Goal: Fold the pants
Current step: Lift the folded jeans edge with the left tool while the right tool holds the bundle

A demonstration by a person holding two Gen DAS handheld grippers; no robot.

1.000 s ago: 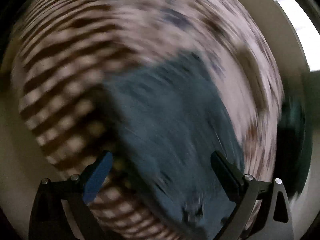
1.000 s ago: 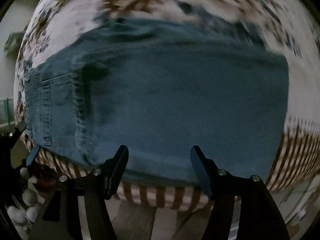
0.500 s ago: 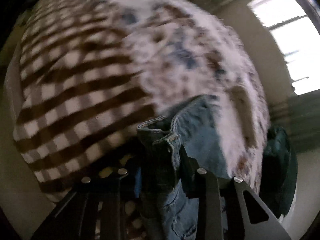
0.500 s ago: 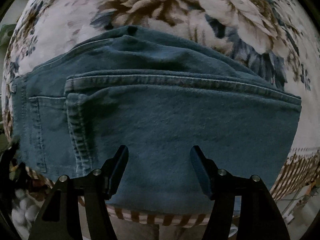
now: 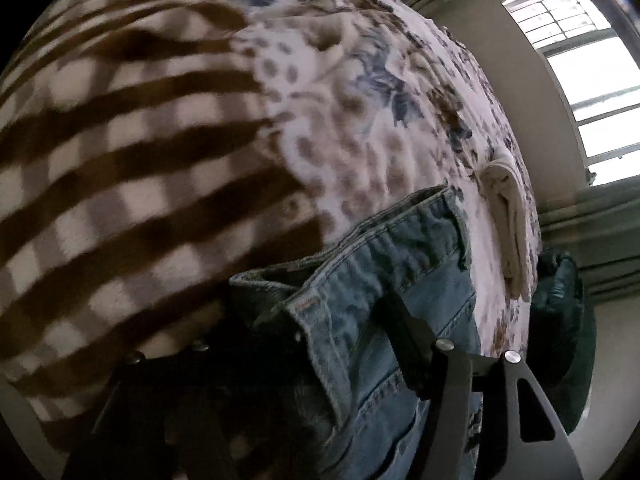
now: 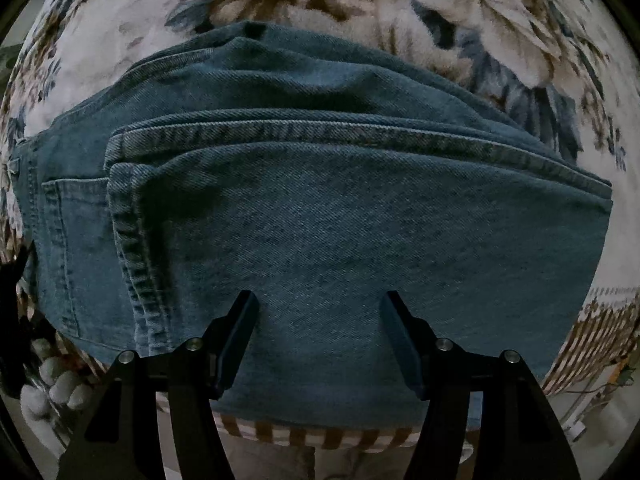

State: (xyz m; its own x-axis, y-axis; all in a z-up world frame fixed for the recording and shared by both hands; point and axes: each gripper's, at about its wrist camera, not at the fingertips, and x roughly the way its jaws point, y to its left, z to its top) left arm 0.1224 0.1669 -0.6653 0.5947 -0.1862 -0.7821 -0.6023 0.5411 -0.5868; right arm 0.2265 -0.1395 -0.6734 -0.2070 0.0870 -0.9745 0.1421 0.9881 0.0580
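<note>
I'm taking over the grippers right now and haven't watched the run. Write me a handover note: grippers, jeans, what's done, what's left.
Left gripper: jaws have just been opening; the waistband of the jeans lies between them, apparently released.
Right gripper: open, empty, above the folded denim.
Jeans: on the floral blanket, legs doubled back so the hems lie beside the back pocket.
Done: legs stacked, one fold over.
Left: probably draw the left gripper clear, then fold once more or smooth the stack.
</note>
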